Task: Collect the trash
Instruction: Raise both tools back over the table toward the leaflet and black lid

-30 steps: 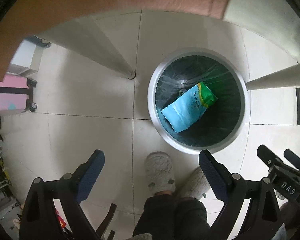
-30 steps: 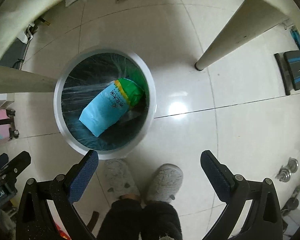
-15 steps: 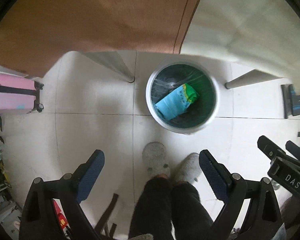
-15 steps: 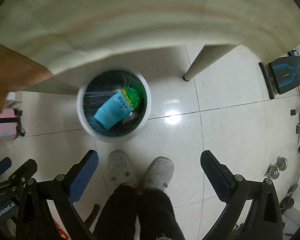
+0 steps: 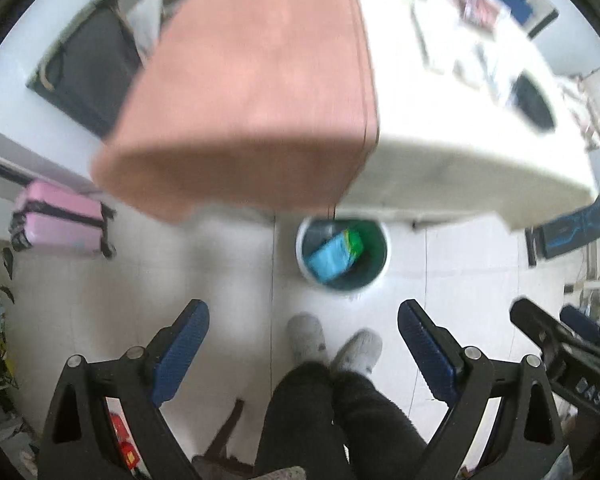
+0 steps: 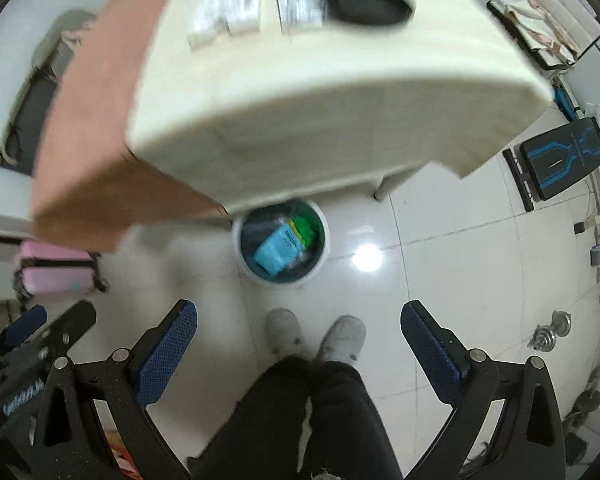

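left wrist view: the left gripper [image 5: 303, 338] was held high above the pale tiled floor [image 5: 100, 304], its blue-padded jaws spread wide with nothing between them. a round white trash bin with a dark green liner [image 5: 380, 240] was seen standing on the floor, partly under the near edge of a cream-topped table [image 5: 460, 152] part-covered by a salmon-pink cloth [image 5: 252, 92]. a light blue and green plastic packet [image 5: 332, 256] was seen lying inside the bin, tilted against the liner. grey fuzzy slippers [image 5: 306, 334] and black trouser legs [image 5: 300, 412] were visible just short of the bin, and a pink suitcase [image 5: 60, 220] was seen well to the left. items on the tabletop were too blurred to identify.

right wrist view: the right gripper [image 6: 299, 334] was likewise held wide open and empty. the same bin [image 6: 324, 236] with the packet [image 6: 278, 250] inside was shown ahead of the slippers [image 6: 282, 330], and a black and blue bench [image 6: 560, 164] was seen far to the right.
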Demonstrator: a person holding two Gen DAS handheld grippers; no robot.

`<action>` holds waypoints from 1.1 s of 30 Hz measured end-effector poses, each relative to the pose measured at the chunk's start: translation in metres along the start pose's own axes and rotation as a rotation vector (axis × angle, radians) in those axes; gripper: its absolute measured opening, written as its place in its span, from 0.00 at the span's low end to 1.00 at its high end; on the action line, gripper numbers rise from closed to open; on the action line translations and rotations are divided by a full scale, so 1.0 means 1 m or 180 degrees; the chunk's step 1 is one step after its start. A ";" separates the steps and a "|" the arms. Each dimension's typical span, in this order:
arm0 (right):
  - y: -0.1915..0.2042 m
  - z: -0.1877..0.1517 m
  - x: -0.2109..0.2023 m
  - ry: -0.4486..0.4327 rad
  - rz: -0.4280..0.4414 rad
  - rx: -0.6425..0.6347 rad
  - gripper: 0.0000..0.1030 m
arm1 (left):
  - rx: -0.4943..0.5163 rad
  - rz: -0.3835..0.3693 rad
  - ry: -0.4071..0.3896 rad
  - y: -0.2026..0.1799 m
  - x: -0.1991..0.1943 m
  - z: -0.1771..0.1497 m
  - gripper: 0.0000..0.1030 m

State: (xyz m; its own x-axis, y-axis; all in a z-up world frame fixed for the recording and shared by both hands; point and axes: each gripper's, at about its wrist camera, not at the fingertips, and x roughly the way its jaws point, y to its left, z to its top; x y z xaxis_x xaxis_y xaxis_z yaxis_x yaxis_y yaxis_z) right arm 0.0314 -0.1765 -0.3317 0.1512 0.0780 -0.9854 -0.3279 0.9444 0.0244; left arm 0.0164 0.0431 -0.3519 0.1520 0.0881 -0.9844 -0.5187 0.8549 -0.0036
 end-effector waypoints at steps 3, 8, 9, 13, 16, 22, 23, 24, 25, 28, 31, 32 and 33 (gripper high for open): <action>-0.007 0.024 -0.044 -0.0152 0.0050 0.0075 1.00 | 0.0062 0.0028 -0.0253 -0.004 -0.030 0.027 1.00; -0.033 0.087 -0.079 -0.0251 -0.0032 0.0158 1.00 | 0.0014 0.0173 -0.0454 -0.013 -0.048 0.077 1.00; -0.038 0.099 -0.077 -0.0245 -0.0071 0.0137 1.00 | -0.0017 0.0218 -0.0454 -0.015 -0.045 0.086 1.00; -0.065 0.167 -0.047 -0.0136 -0.0129 0.0115 1.00 | -0.0169 0.0349 -0.0396 -0.029 -0.039 0.119 1.00; -0.078 0.210 -0.010 0.0010 -0.0086 0.0110 1.00 | -0.0317 0.0430 -0.0250 -0.043 -0.021 0.143 1.00; -0.085 0.262 0.052 0.0328 0.0107 0.0106 1.00 | -0.0446 0.0402 0.0140 -0.078 0.015 0.182 1.00; -0.084 0.268 0.061 0.0390 0.0130 0.0100 1.00 | -0.0443 0.0404 0.0169 -0.083 0.020 0.188 1.00; -0.083 0.271 0.068 0.0450 0.0153 0.0091 1.00 | -0.0438 0.0399 0.0190 -0.088 0.024 0.193 1.00; -0.082 0.273 0.071 0.0457 0.0145 0.0075 1.00 | -0.0426 0.0387 0.0208 -0.094 0.028 0.200 1.00; -0.072 0.277 0.072 0.0409 0.0018 -0.0118 0.90 | -0.0386 0.0354 0.0254 -0.110 0.040 0.214 1.00; -0.075 0.279 0.068 0.0387 -0.0015 -0.0202 0.68 | -0.0343 0.0245 0.0300 -0.122 0.052 0.227 1.00; -0.078 0.281 0.065 0.0358 -0.0078 -0.0235 0.67 | -0.0319 0.0213 0.0318 -0.127 0.058 0.232 1.00; -0.085 0.284 0.062 0.0309 -0.0136 -0.0256 0.67 | -0.0296 0.0187 0.0332 -0.131 0.063 0.236 1.00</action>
State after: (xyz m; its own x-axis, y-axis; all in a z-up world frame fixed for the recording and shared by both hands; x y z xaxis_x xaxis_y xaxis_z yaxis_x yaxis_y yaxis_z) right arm 0.3336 -0.1613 -0.3472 0.0770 0.0032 -0.9970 -0.3975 0.9172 -0.0278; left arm 0.2926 0.0577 -0.3714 0.0335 0.0788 -0.9963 -0.6006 0.7984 0.0429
